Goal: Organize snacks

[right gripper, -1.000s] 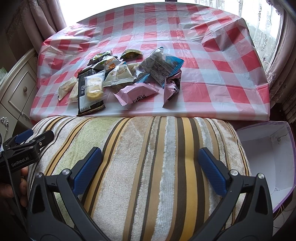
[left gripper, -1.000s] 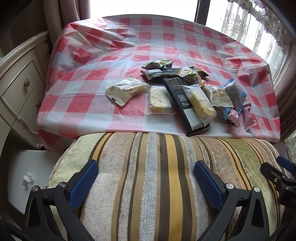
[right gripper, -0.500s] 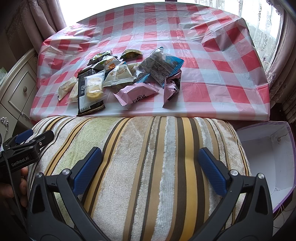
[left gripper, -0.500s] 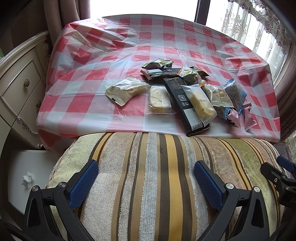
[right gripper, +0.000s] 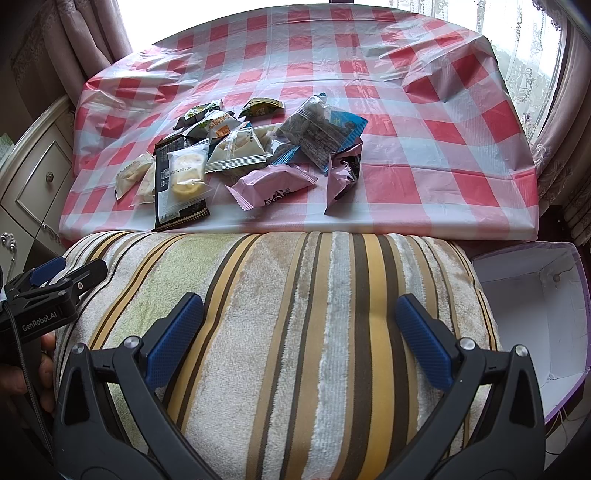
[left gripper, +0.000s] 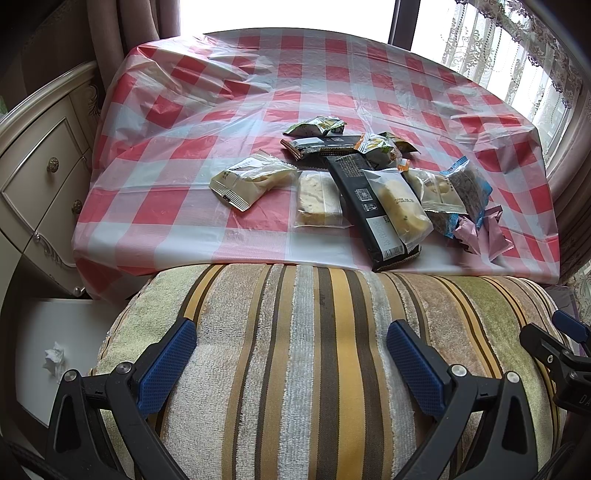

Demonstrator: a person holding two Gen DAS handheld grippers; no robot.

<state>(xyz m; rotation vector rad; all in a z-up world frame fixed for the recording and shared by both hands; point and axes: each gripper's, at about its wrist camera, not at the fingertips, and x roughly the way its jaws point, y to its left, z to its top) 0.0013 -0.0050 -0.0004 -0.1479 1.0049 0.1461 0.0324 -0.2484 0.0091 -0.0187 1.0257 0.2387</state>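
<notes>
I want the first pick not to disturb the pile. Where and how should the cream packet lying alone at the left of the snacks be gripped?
Take the cream packet with the left gripper, whose jaws are open. Come from its free left side and close on the crimped near end seal. It lies flat on the tablecloth, so the thin seal is easier to pinch than the puffed middle. Its right end nearly meets the clear-wrapped cake.

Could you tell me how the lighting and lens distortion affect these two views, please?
Left wrist view: the window behind the table is blown out to white, and the checked tablecloth bows with fisheye curvature. Right wrist view: the same backlight, glare on the cloth's wrinkles, while the pink wrapper stays sharp.
</notes>
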